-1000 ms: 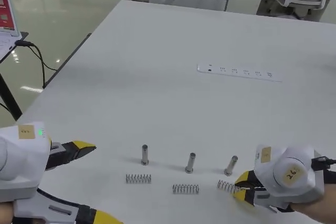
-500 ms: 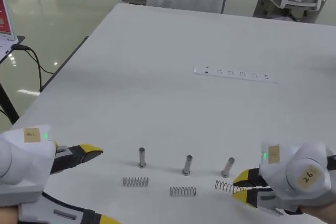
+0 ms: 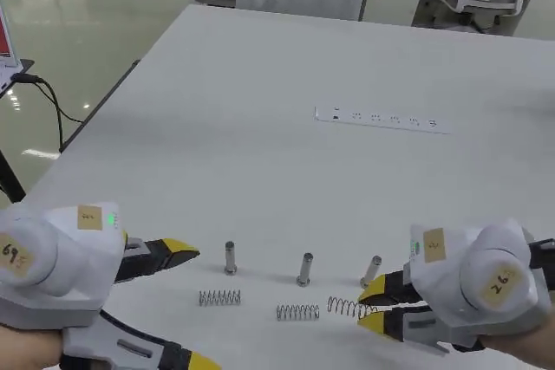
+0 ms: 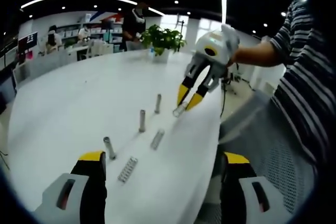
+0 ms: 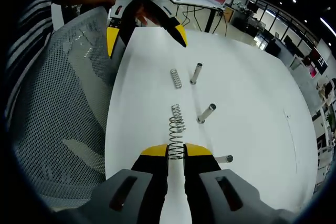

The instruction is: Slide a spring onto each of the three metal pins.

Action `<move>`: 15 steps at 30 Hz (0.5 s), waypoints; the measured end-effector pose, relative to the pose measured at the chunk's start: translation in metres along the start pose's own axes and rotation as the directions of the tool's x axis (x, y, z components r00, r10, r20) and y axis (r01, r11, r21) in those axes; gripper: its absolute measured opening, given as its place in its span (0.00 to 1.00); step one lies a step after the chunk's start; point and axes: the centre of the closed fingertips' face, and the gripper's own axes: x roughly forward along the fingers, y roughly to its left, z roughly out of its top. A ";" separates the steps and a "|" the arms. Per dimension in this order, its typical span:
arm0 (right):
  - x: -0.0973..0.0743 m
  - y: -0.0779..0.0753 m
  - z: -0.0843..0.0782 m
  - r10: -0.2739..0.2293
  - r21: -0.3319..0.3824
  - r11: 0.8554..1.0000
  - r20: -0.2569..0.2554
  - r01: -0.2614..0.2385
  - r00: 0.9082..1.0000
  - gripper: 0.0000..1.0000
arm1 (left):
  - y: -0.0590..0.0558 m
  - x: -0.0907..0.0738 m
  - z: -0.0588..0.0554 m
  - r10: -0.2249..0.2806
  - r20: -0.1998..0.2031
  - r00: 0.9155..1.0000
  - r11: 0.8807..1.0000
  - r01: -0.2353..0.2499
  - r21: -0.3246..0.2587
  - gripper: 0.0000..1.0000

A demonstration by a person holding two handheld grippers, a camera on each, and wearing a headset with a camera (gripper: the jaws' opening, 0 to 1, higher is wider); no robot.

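White table [image 3: 260, 145] – left gripper [image 4: 164, 156] jaws wide apart, holding nothing; right gripper [image 5: 177, 151] pinched on one end of a spring [image 5: 176, 129] just beside the rightmost pin [image 3: 373, 271]; two loose springs [image 3: 219, 298] lie flat near the other upright pins [image 3: 305, 269].

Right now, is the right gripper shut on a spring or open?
Shut: the right gripper pinches one end of a spring between its fingers; the rest sticks out ahead.
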 end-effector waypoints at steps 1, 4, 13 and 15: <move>0.000 0.001 0.003 0.002 -0.007 1.000 0.003 -0.002 1.000 0.08 | -0.001 0.003 0.003 -0.008 0.005 1.000 1.000 0.008 0.002 0.87; 0.000 0.002 0.009 0.009 -0.013 1.000 0.015 -0.009 1.000 0.08 | -0.009 0.011 0.012 -0.056 0.038 0.998 0.998 0.056 -0.005 0.83; 0.000 0.010 0.018 0.031 -0.046 0.998 0.008 -0.031 0.999 0.08 | -0.018 0.045 0.024 -0.138 0.027 0.990 0.989 0.136 0.054 0.65; 0.000 0.011 0.018 0.035 -0.050 0.998 0.003 -0.035 0.999 0.08 | -0.022 0.053 0.025 -0.158 0.019 0.987 0.985 0.157 0.070 0.63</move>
